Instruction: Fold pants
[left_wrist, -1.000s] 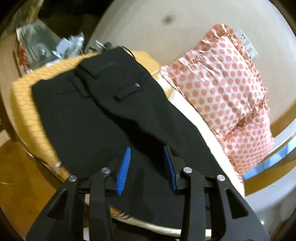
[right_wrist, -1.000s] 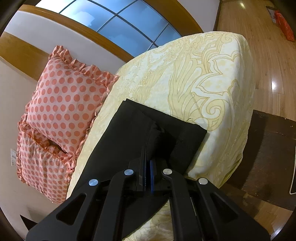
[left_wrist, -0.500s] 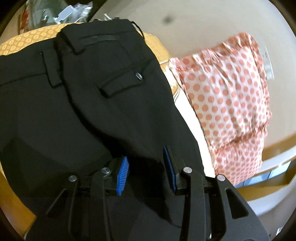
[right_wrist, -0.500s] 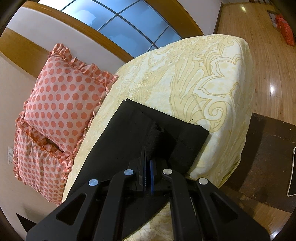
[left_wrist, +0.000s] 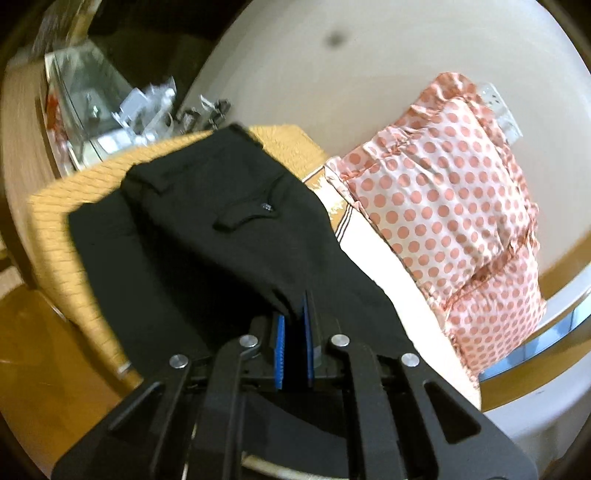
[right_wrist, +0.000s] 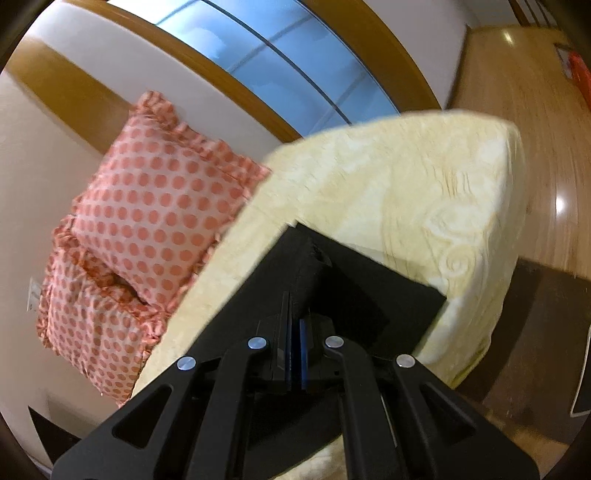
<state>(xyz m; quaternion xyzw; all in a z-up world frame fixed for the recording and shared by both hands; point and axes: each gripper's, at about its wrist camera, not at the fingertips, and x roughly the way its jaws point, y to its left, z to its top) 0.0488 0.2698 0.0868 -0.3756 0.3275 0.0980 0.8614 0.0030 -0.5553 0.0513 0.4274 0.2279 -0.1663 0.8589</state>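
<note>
Black pants (left_wrist: 229, 236) lie along the bed, waistband and buttoned back pocket at the far end in the left wrist view. My left gripper (left_wrist: 293, 321) is shut on a fold of the pants around the seat, fabric pinched between the blue pads. In the right wrist view the leg end of the pants (right_wrist: 354, 288) lies on the cream bedspread (right_wrist: 424, 184). My right gripper (right_wrist: 293, 314) is shut on a raised fold of the leg fabric, lifting it slightly.
Two pink polka-dot pillows (left_wrist: 454, 206) lean against the wall beside the pants; they also show in the right wrist view (right_wrist: 147, 221). An orange patterned cover (left_wrist: 66, 221) lies under the waistband. Clutter (left_wrist: 122, 107) sits beyond the bed. Wooden floor (right_wrist: 546, 147) surrounds the bed corner.
My left gripper was open over the pants and has now shut on a fold of fabric and drawn back. The right gripper stays shut on the leg and has lifted it a little.
</note>
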